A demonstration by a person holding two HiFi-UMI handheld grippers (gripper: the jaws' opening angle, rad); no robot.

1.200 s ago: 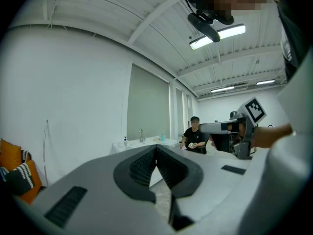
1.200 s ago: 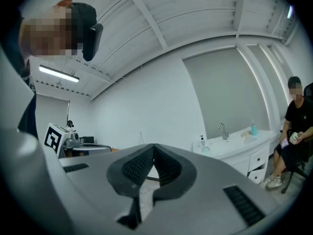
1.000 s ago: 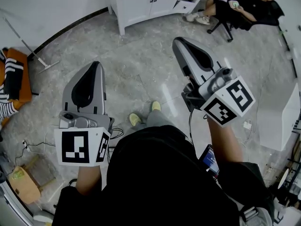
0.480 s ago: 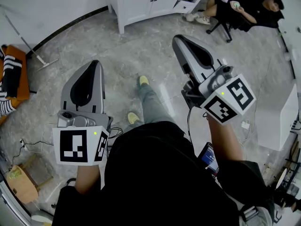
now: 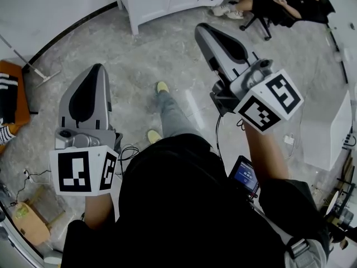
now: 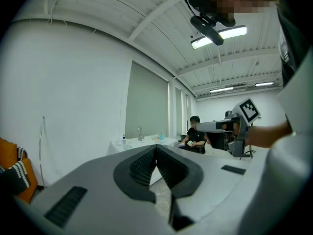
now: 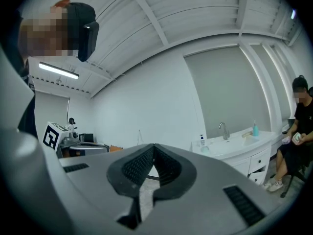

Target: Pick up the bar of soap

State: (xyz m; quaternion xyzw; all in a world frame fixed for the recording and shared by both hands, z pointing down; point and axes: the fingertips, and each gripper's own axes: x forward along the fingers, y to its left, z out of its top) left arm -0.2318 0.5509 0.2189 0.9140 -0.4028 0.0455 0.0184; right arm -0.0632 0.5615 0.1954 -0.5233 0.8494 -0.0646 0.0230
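I cannot make out a bar of soap in any view. In the head view my left gripper (image 5: 96, 67) is held over the grey marble floor, its jaws shut with nothing between them. My right gripper (image 5: 201, 29) is raised higher and further forward, pointing toward the white vanity (image 5: 150, 1), also shut and empty. The left gripper view shows the closed left gripper (image 6: 156, 146) aimed at the vanity (image 6: 142, 141). Past the shut right gripper (image 7: 154, 145) in its own view stands the vanity counter (image 7: 234, 148) with a faucet (image 7: 223, 129) and a pump bottle (image 7: 201, 142).
A person sits on a chair (image 5: 279, 1) right of the vanity. An orange seat (image 5: 11, 88) and a long-handled mop (image 5: 25, 63) are at the left wall. A white box (image 5: 329, 138) stands at the right. Cables (image 5: 33, 175) lie on the floor.
The person holding the grippers has stepped toward the vanity, one leg swinging forward. Both grippers moved forward with them and stayed shut.
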